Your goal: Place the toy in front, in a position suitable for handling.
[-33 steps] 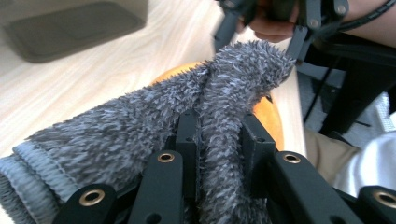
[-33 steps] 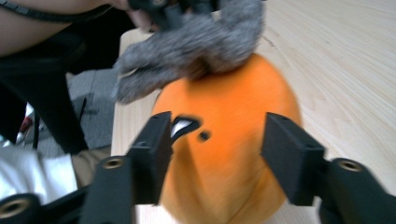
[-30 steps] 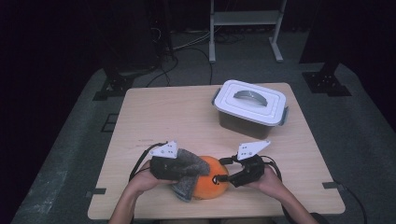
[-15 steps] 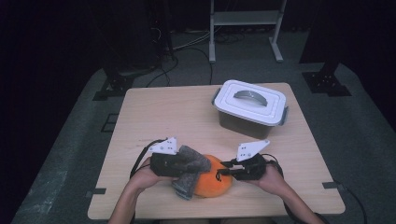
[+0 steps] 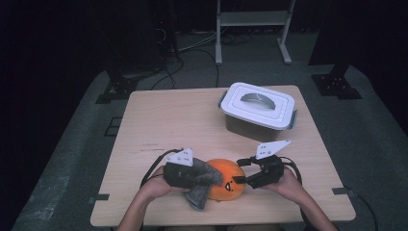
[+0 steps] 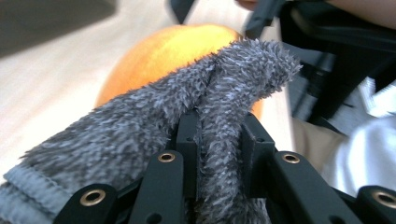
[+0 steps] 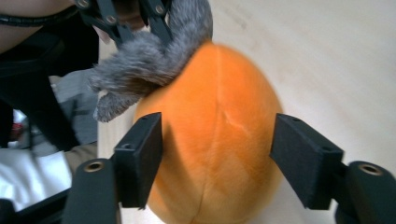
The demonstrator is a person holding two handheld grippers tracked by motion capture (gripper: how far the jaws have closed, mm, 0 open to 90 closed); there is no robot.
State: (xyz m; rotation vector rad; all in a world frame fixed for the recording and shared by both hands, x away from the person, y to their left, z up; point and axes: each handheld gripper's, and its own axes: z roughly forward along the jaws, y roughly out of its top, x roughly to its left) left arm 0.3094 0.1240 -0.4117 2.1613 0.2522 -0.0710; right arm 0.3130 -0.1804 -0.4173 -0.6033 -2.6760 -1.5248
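Observation:
An orange plush ball point(image 5: 226, 180) lies near the table's front edge. My left gripper point(image 5: 208, 177) is shut on a grey fuzzy cloth point(image 5: 198, 182) and holds it against the ball's left side. In the left gripper view the cloth point(image 6: 140, 116) is pinched between the jaws of the left gripper point(image 6: 219, 126), with the ball point(image 6: 173, 51) behind it. My right gripper point(image 7: 217, 133) has just been opening. Its jaws stand wide on either side of the ball point(image 7: 215, 140) without pressing it. The right gripper point(image 5: 241, 182) sits at the ball's right end.
A white lidded box point(image 5: 259, 108) with a grey handle stands at the back right of the wooden table point(image 5: 168, 115). Cables trail from both grippers toward the front edge. Dark floor and stand legs surround the table.
The right gripper has drawn slightly to the right of the ball. The left gripper and cloth have stayed in place.

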